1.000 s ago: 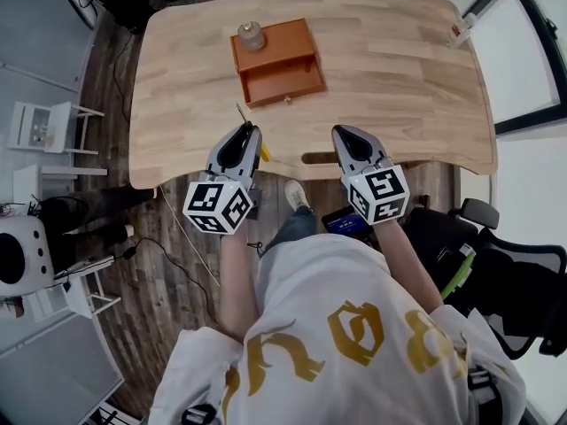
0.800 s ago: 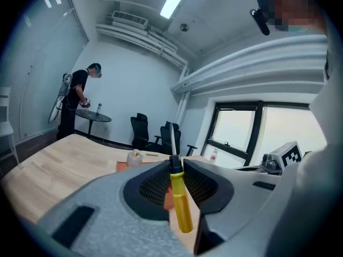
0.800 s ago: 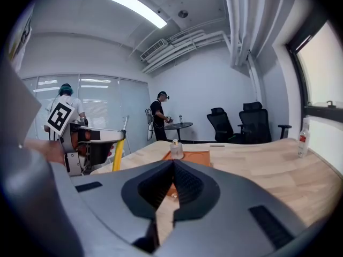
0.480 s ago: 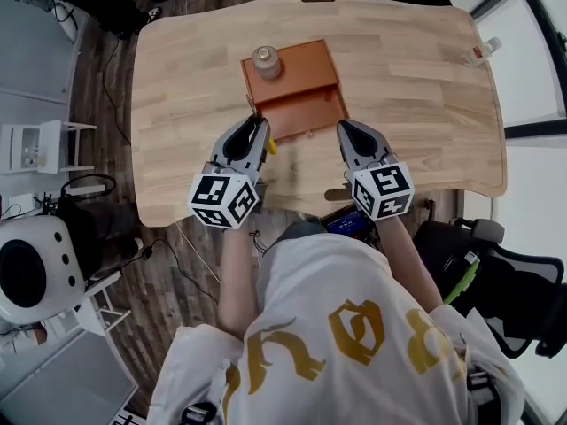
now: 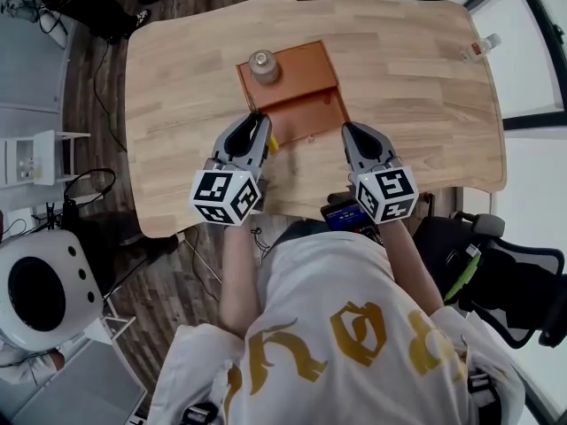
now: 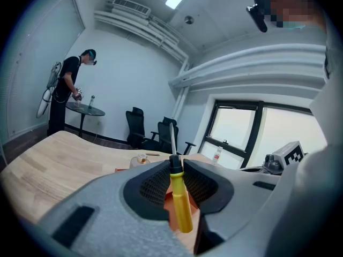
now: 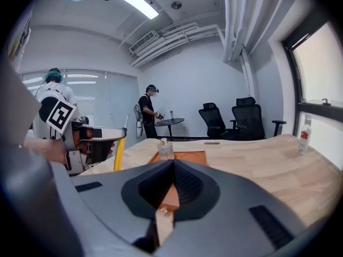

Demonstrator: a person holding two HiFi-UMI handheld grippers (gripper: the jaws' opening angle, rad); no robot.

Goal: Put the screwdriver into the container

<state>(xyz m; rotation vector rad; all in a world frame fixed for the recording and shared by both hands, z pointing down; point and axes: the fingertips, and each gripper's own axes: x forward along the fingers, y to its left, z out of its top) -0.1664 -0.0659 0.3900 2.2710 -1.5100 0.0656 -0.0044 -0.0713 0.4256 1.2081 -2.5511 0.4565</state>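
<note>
My left gripper (image 6: 176, 167) is shut on the screwdriver (image 6: 181, 205), a yellow handle with a black collar and a thin steel shaft that points up. In the head view this gripper (image 5: 258, 120) hangs at the front left corner of the orange container (image 5: 301, 69), whose drawer (image 5: 306, 118) is pulled out toward me; the screwdriver's handle (image 5: 272, 143) shows beside the jaws. My right gripper (image 5: 350, 131) hovers off the drawer's front right corner, shut with nothing in it. From the right gripper view (image 7: 172, 162) the container (image 7: 185, 157) lies ahead and the screwdriver (image 7: 119, 154) shows at the left.
A small glass bottle (image 5: 262, 64) stands on the container's top, at its left back. A little plastic bottle (image 5: 478, 50) lies at the wooden table's (image 5: 177, 78) far right corner. Office chairs (image 7: 230, 116) and a person (image 7: 148, 111) at a round table stand beyond.
Both grippers have moved forward from the table's front edge to the container's drawer, the left one carrying the screwdriver. Over the last half second they barely shifted.
</note>
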